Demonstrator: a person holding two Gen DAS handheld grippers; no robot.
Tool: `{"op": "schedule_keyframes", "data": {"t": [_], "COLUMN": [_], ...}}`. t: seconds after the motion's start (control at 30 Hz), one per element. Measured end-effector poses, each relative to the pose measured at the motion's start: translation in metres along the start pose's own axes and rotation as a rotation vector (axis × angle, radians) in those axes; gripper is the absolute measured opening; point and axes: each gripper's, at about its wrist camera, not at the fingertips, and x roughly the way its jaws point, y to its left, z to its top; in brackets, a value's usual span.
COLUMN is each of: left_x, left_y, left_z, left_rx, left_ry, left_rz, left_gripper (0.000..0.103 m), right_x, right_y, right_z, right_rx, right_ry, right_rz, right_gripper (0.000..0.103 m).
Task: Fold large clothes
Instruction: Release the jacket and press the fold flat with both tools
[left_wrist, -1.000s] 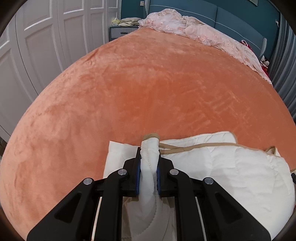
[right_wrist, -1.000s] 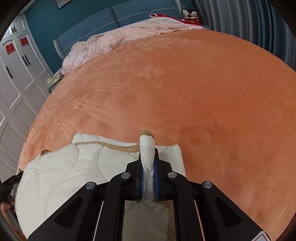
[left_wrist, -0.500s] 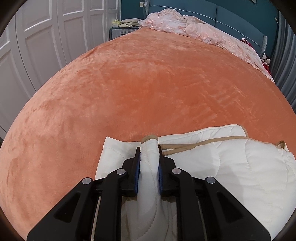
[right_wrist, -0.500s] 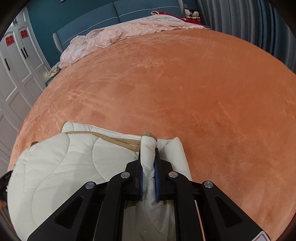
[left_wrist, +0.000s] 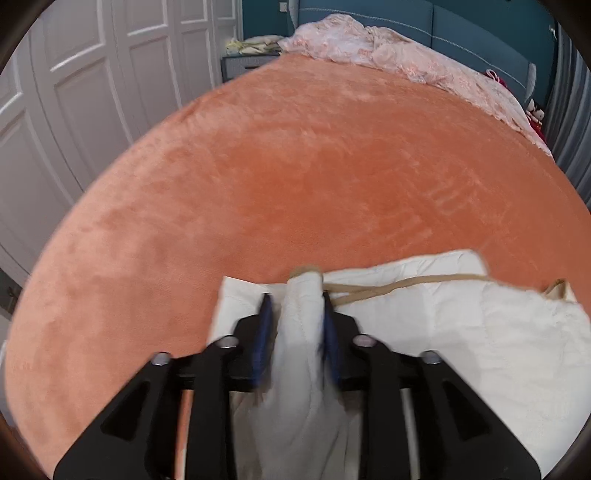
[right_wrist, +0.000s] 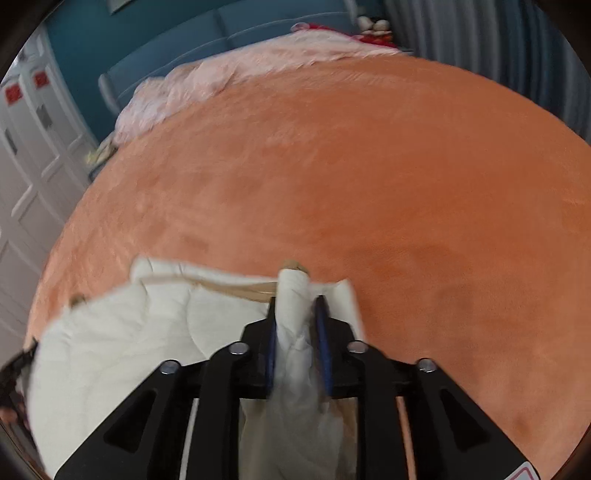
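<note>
Risk: left gripper (left_wrist: 295, 299) and right gripper (right_wrist: 295, 301) jaws opening off quilted garment (left_wrist: 461, 332) corners; fold springing back.

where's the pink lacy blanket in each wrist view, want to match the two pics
Left wrist: the pink lacy blanket lies at the top, right of centre, along the far edge of the orange bedspread.
Right wrist: the blanket sits at the top left, blurred, running right along the same far edge.
Shared landmark: the teal headboard right behind it.
</note>
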Motion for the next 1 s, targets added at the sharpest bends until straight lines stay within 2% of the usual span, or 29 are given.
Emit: {"op": "schedule_keyframes", "data": {"t": [0.03,0.13,0.2,0.23,0.33,0.47,0.7,1.0], "left_x": [-0.015,-0.053,-0.072,-0.081,-0.088,-0.065,-0.008,0.017], "left_y": [0.002,-0.001,-0.014,-0.026,-0.065,-0.112,-0.141,-0.141], "left_z": [0.002,0.008,0.012,0.013,0.011,0.003,-0.016,-0.031], "left_rx": [-0.011,-0.008,0.020,0.038,0.105,0.173,0.200,0.181], "left_ry": [-0.019,-0.071,-0.090,-0.095,-0.071,0.003,0.081,0.054], "left_rz": [-0.012,-0.052,-0.085,-0.125,-0.216,-0.279,-0.239,-0.231], "left_gripper": [0.050,0.051,0.050,0.050,0.050,0.048,0.046,0.046], "right_x": [-0.010,-0.039,-0.042,-0.041,-0.027,0.000,0.046,0.073], "right_y": [0.000,0.020,0.046,0.060,0.103,0.138,0.143,0.139], "right_z": [0.003,0.010,0.009,0.007,-0.005,-0.022,-0.035,-0.049], "right_rx": [0.006,-0.048,-0.116,-0.148,-0.221,-0.294,-0.296,-0.283], "right_ry": [-0.023,-0.062,-0.031,-0.014,0.062,0.125,0.204,0.214], "right_rz": [0.001,0.044,0.086,0.109,0.202,0.213,0.167,0.151], "right_gripper": [0.025,0.027,0.025,0.021,0.018,0.014,0.012,0.010]}}
